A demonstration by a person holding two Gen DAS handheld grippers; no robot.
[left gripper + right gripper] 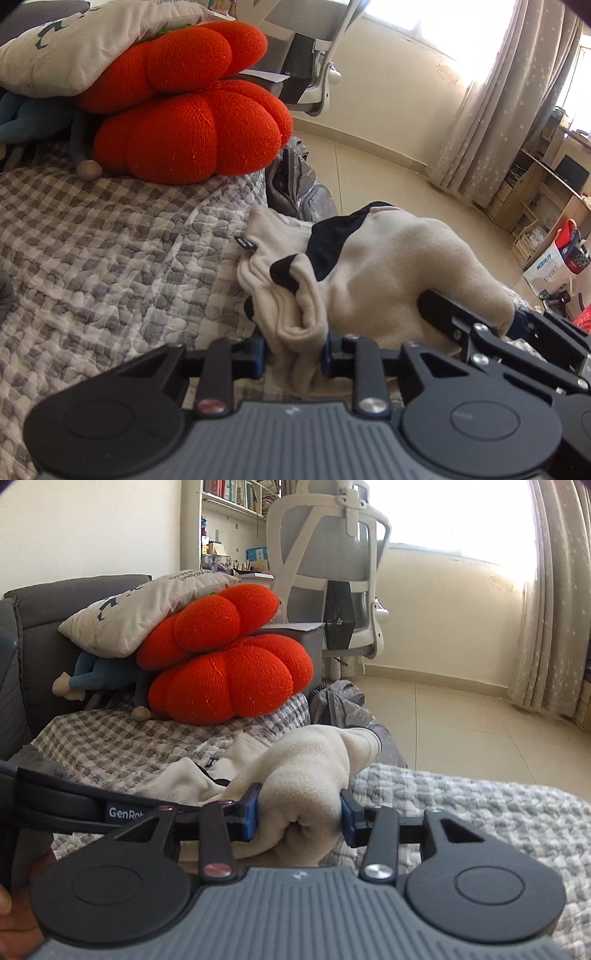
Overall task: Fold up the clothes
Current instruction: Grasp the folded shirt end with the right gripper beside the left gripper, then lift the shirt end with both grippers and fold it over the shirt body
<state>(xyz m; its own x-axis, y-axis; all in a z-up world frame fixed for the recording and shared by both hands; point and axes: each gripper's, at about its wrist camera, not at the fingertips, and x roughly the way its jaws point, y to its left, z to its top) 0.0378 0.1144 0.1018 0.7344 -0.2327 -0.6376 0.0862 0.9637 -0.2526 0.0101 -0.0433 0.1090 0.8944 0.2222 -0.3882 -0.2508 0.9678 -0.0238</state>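
On checked quilt [92,240] | cream garment [388,266] bunched, axis unclear | both tongs [293,354] [299,812] clamped on it

My left gripper [293,356] has fleece bunched over its pads, so I can't see the fingertips. Same with the right gripper [300,814]. The cream garment [388,266] hides whatever's under it on the checked blanket [92,240]. Far off, the book spines [236,493] are way too small to read.
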